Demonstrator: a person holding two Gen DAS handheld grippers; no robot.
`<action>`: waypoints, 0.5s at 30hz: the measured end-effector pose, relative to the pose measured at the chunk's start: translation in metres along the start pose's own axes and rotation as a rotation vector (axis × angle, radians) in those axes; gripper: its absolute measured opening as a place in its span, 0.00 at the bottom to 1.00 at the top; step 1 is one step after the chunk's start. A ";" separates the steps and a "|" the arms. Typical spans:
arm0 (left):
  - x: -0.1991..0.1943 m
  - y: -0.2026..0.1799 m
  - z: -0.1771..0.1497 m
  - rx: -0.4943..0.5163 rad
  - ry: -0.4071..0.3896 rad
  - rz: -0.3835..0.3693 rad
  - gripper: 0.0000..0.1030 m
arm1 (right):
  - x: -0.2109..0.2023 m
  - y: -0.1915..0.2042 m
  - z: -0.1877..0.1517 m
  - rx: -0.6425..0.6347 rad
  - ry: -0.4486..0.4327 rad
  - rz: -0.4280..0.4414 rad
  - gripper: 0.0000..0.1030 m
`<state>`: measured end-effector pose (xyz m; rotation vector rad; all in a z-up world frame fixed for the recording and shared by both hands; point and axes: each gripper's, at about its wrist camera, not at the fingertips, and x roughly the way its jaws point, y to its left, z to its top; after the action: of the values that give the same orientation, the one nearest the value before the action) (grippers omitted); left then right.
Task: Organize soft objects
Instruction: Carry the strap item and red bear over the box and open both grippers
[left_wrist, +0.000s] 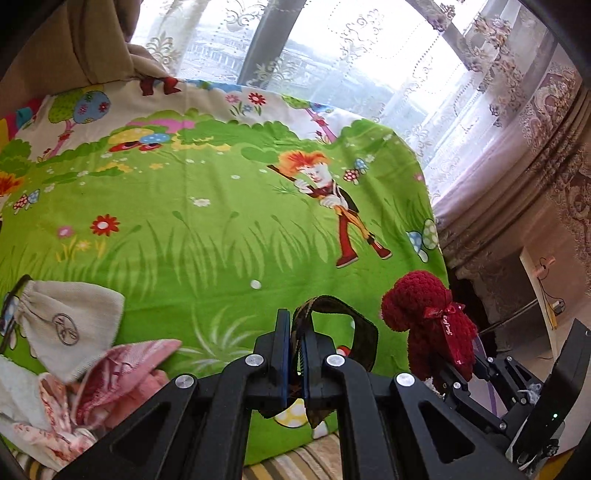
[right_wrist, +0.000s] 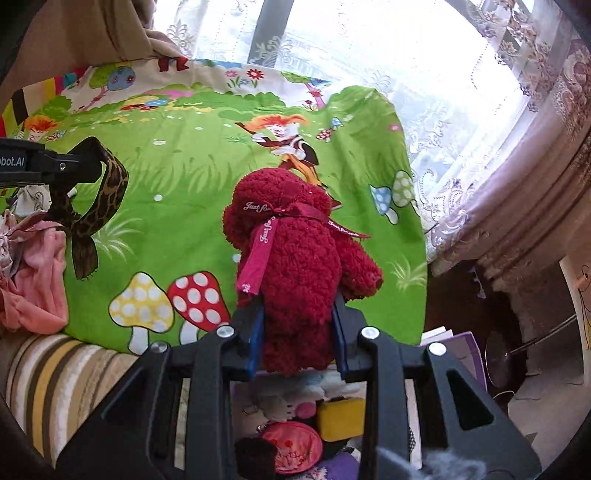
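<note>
A: Left wrist view, read from left to right. What lies at the left edge?

B: A beige drawstring pouch (left_wrist: 70, 325) rests on the green cartoon bedsheet (left_wrist: 207, 206), touching a heap of pink cloth (left_wrist: 110, 373) just below it.

A: State of the left gripper (left_wrist: 294, 350)?

B: Its fingers are pressed together, pinching a brown patterned strap (left_wrist: 347, 325). The strap loops up above the fingertips and bends down to the right. A loose end hangs below the jaws.

A: Further right?

B: A dark red plush toy (left_wrist: 428, 325) with a red ribbon (left_wrist: 443, 321) is held up near the right edge of the bedsheet. Lace curtains (left_wrist: 424, 74) hang behind the bed.

A: Right wrist view, same order.

B: The left gripper enters from the left edge, with the strap (right_wrist: 107, 199) dangling from it over the pink cloth (right_wrist: 37, 280). A striped mattress (right_wrist: 55, 373) shows under the edge of the bedsheet (right_wrist: 177, 155).

A: State of the right gripper (right_wrist: 299, 332)?

B: Its fingers (right_wrist: 256, 343) stand partly apart and pinch the lower body of the plush toy (right_wrist: 299, 266) from both sides. The toy stands upright between them, above the bedsheet, with the ribbon (right_wrist: 266, 232) around its neck.

A: Below the fingers?

B: A pile of small soft items (right_wrist: 303, 424) sits off the bed, beneath the right gripper.
</note>
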<state>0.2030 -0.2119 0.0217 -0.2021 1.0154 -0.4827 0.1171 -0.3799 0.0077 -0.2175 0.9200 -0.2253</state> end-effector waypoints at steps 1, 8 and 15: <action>0.002 -0.009 -0.004 0.006 0.010 -0.012 0.05 | -0.002 -0.006 -0.005 0.008 0.004 -0.011 0.33; 0.016 -0.050 -0.025 0.026 0.072 -0.075 0.05 | -0.007 -0.049 -0.038 0.068 0.032 -0.069 0.33; 0.033 -0.093 -0.051 0.052 0.149 -0.138 0.05 | -0.013 -0.082 -0.070 0.087 0.056 -0.162 0.33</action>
<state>0.1466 -0.3063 0.0058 -0.1922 1.1376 -0.6565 0.0450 -0.4608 0.0000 -0.2064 0.9470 -0.4219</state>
